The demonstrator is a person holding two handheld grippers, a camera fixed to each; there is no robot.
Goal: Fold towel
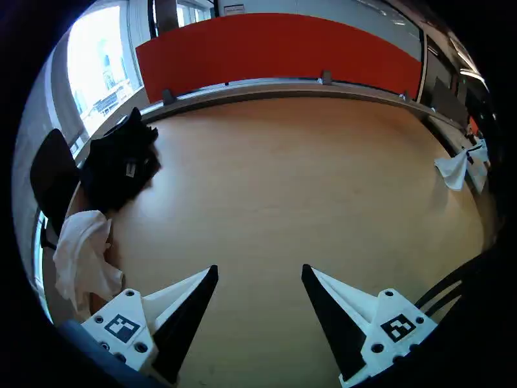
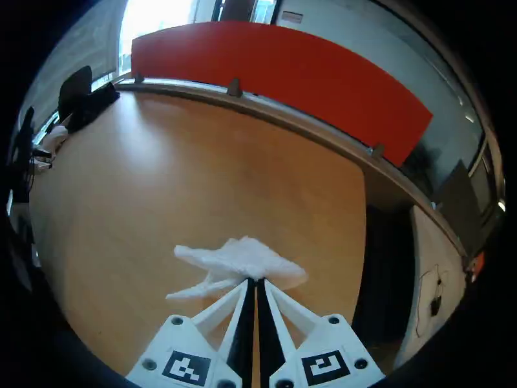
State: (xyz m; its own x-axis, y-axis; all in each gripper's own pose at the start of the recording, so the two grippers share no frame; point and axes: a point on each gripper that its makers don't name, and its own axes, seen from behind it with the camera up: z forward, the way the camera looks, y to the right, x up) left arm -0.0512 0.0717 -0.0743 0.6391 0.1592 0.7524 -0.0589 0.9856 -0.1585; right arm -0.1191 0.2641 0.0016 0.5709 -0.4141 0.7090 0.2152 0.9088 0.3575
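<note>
While the left tool (image 1: pixel 258 268) is held low over the wooden tabletop (image 1: pixel 291 181) with its two fingers spread wide apart, the light wood surface is seen through the gap between them. In the left gripper view, the white towel (image 1: pixel 455 169) is seen far off at the right edge of the tabletop, bunched and raised at one corner; what grips it there is too small to be made out. A black bag (image 1: pixel 119 165) is slumped on the left part of the tabletop, and a crumpled white cloth (image 1: pixel 84 255) is draped just below it, at the tabletop's near left edge. A dark chair (image 1: pixel 52 174) is placed beside the bag, off the tabletop, and a bright window (image 1: pixel 97 64) is seen behind it. A long red partition (image 1: pixel 278 52) is mounted along the far edge of the tabletop. In the right gripper view, the right tool (image 2: pixel 256 282) is shown with its fingers pressed together, and the towel (image 2: pixel 239 262) is pinched at their tips. The towel is gathered into a loose, wrinkled heap just ahead of the fingertips, with one pointed end spread out to the left and a thin fold trailed down toward the near edge. Whether its underside is rested on the tabletop (image 2: pixel 161 181) or held just above it cannot be told.
</note>
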